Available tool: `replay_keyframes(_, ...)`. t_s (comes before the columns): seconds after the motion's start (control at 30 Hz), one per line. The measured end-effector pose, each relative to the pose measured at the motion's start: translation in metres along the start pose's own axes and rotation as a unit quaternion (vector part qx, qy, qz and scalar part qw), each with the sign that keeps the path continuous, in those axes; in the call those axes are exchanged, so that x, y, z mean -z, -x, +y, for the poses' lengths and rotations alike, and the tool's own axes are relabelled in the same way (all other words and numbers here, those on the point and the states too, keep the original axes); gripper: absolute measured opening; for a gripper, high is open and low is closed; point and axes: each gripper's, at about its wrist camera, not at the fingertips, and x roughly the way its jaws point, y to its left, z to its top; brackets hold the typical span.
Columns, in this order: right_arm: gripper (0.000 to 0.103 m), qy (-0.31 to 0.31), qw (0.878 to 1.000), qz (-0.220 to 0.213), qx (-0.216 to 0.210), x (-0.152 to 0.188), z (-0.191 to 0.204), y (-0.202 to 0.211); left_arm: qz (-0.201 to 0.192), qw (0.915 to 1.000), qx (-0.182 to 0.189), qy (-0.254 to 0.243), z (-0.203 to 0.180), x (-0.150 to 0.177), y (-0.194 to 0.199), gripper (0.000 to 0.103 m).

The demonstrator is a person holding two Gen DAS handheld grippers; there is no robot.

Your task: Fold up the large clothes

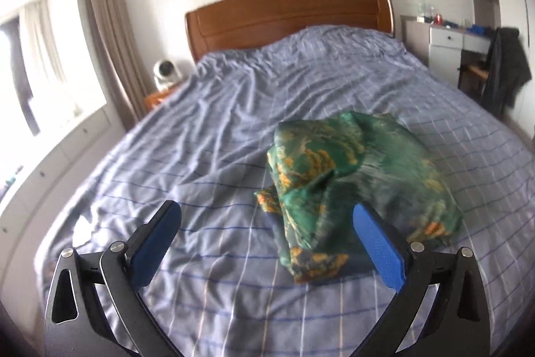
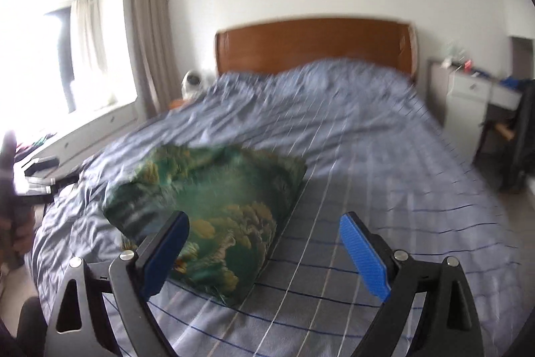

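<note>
Bed [image 1: 207, 136] fills both views, covered by a blue-grey checked sheet, creased toward the wooden headboard [image 1: 287, 12] and flatter at the near end

Green garment [image 1: 351, 183] with orange-gold print lies on the near part of the bed, bundled into a rough block, not spread. Left wrist view: loose flap and a small tail of cloth stick out at its near-left corner. Right wrist view is motion-blurred, so the edges of the bundle [image 2: 214, 209] are hard to read there; it looks like a compact folded packet

Left tongs [image 1: 267, 243]: spread wide, nothing between the pads, hanging above the sheet just left of the garment, right pad close to the bundle's near edge. Right tongs [image 2: 264, 246]: also released and empty, left pad overlapping the garment's near side in view, contact not certain

Judgement: either the fold is near done and wants tidying, or the piece needs re-laying

To do the step well:
- tuck the stray tail and flap first, pinching cloth only, not the sheet beneath
- take one layer edge per tongs, at corners well apart
- lift low, keep tension even, lay over squarely
- slippery-looking fabric: close fully before pulling
</note>
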Motion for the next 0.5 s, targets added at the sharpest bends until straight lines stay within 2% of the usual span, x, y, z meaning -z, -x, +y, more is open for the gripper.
replay_keyframes(0.07, 0.094, -0.009, 0.999, -0.026, 0.024, -0.001, 0.003, 0.016, -0.004, 0.9999, -0.013, 0.000, -0.012, 0.002, 0.015, 0.102)
replay_keyframes(0.2, 0.094, -0.006, 0.998, -0.007, 0.056, 0.010, 0.013, 0.027, -0.018, 0.9991, -0.040, -0.003, -0.033, 0.010, 0.044, 0.102)
replay_keyframes(0.33, 0.094, 0.024, 0.996, 0.021, 0.085, 0.024, 0.031, 0.035, -0.009, 0.9997, -0.025, -0.001, -0.045, 0.017, 0.063, 0.103)
replay_keyframes(0.5, 0.094, 0.042, 0.996, 0.032, 0.073, 0.035, 0.056, 0.059, 0.005, 0.9999, -0.014, 0.006, -0.055, 0.026, 0.075, 0.103)
